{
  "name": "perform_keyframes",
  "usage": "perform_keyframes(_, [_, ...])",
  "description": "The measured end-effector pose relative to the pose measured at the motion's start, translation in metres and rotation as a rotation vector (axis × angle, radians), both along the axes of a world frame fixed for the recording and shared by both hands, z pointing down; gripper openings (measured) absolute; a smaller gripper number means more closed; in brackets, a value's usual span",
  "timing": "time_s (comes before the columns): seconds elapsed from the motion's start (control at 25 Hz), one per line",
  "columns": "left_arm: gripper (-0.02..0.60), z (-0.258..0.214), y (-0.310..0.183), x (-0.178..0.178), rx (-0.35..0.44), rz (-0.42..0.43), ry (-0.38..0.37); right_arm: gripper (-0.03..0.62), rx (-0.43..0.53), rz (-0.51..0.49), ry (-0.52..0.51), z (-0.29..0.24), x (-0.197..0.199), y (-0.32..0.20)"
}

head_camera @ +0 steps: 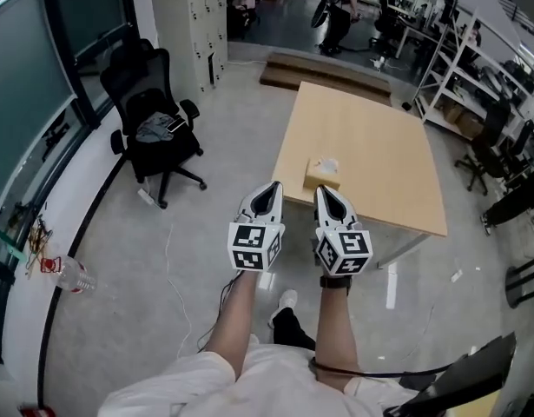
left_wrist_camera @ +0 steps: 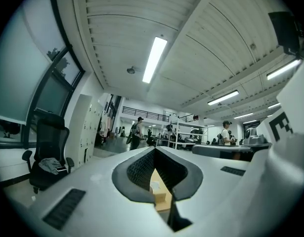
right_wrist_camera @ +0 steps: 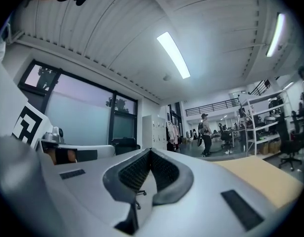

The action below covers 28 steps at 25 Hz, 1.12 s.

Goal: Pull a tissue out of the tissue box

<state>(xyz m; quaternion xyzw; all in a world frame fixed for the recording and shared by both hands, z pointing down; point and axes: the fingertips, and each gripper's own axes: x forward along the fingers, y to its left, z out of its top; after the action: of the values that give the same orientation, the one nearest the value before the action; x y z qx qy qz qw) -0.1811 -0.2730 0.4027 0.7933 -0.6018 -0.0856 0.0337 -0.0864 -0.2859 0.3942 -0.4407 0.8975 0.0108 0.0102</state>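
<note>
A tan tissue box with a white tissue sticking up sits near the near left corner of a light wooden table. Both grippers are held side by side in front of the person, short of the table and pointing level toward it. The left gripper is shut with nothing held; in the left gripper view the tissue box shows through the slot behind its closed tips. The right gripper is also shut and empty, and its own view has the table at the right.
A black office chair with clothes on it stands at the left by the windows. A plastic bottle and cables lie on the floor. A low wooden platform, shelving, more chairs and a person are beyond.
</note>
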Motion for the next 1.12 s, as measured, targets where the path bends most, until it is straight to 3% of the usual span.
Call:
perform_keyframes(0.16, [-0.002, -0.012, -0.077, 0.025, 0.022, 0.056, -0.025, 0.0, 0.021, 0.017, -0.014, -0.009, 0.018, -0.072])
perform_keyframes(0.4, [-0.002, -0.067, -0.195, 0.074, 0.105, 0.124, -0.069, 0.0, 0.097, 0.071, -0.073, -0.058, 0.068, -0.189])
perform_keyframes(0.68, [-0.002, -0.036, -0.274, 0.133, 0.031, 0.166, -0.076, 0.0, 0.014, 0.106, -0.067, -0.026, 0.131, -0.269])
perform_keyframes(0.92, [-0.002, 0.014, -0.333, 0.109, -0.092, 0.106, -0.135, 0.0, -0.078, 0.143, -0.042, 0.016, 0.142, -0.325])
perform_keyframes(1.12, [-0.002, 0.056, -0.382, 0.097, -0.157, 0.155, -0.107, 0.0, -0.175, 0.17, 0.015, 0.068, 0.142, -0.364])
